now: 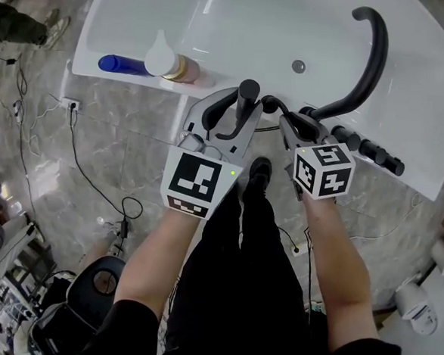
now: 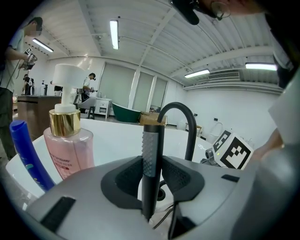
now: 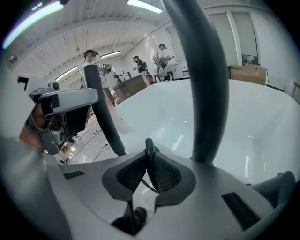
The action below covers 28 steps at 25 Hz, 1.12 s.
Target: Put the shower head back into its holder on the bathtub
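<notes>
A slim black stick-shaped shower head (image 1: 247, 99) stands upright over the near rim of the white bathtub (image 1: 240, 30), and my left gripper (image 1: 238, 112) is shut on its knurled handle (image 2: 151, 154). In the left gripper view the pads press both sides of the handle. To its right, my right gripper (image 1: 290, 126) is shut on the black ribbed hose (image 3: 151, 161), which runs up between its pads. From the right gripper view the shower head (image 3: 104, 117) and the left gripper (image 3: 65, 115) show at the left. I cannot make out the holder.
A tall black curved faucet (image 1: 370, 62) rises from the tub rim at the right, with black knobs (image 1: 368, 149) beside it. A pink pump bottle (image 1: 173, 63) and a blue bottle (image 1: 122, 65) lie on the rim's left. Cables cross the marble floor (image 1: 101, 164). People stand in the background.
</notes>
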Motion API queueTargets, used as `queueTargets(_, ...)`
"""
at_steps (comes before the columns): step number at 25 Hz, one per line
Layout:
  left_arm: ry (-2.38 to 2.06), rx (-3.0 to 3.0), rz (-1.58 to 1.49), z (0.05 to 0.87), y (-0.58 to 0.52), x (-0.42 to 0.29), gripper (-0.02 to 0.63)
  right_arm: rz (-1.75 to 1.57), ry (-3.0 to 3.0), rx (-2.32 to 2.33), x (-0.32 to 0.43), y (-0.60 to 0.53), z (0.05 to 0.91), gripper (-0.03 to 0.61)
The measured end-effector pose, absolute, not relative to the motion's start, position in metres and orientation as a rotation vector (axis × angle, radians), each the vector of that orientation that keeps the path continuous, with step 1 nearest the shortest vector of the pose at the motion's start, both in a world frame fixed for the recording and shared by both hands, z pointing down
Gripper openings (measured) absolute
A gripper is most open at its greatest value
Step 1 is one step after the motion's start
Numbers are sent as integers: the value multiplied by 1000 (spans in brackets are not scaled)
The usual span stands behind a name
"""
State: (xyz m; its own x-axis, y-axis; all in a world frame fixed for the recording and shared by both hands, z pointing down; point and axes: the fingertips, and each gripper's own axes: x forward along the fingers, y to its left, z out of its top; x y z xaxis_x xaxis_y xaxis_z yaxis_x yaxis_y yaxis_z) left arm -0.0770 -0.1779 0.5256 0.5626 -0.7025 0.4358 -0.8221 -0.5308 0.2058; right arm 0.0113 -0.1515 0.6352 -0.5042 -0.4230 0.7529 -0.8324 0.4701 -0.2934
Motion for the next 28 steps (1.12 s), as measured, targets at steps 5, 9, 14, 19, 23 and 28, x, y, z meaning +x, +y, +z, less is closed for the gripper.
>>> queueTargets(5,-1244,2417,433,530,-182,-77,138,908,-2110,1011,1,-151,643,67)
queueTargets(9,-1246,2406,438,536,-182,-79,138,949,-2095,974,0,-134,653,64)
queueTargets(14,-1231,2407,445,539,-177,-76,138,1008,-2053,988,4,-121,669,64)
queueTargets(19,-1235,2405,440,542,-176,-74,138,1010,-2073,1018,-9,-139,665,64)
queueTargets(23,-1232,2406,440,543,-174,-72,138,1039,-2069,1047,-14,-145,667,79)
queueTargets(28,-1230,2414,452,548,-174,-72,138,994,-2132,1063,-12,-137,663,124)
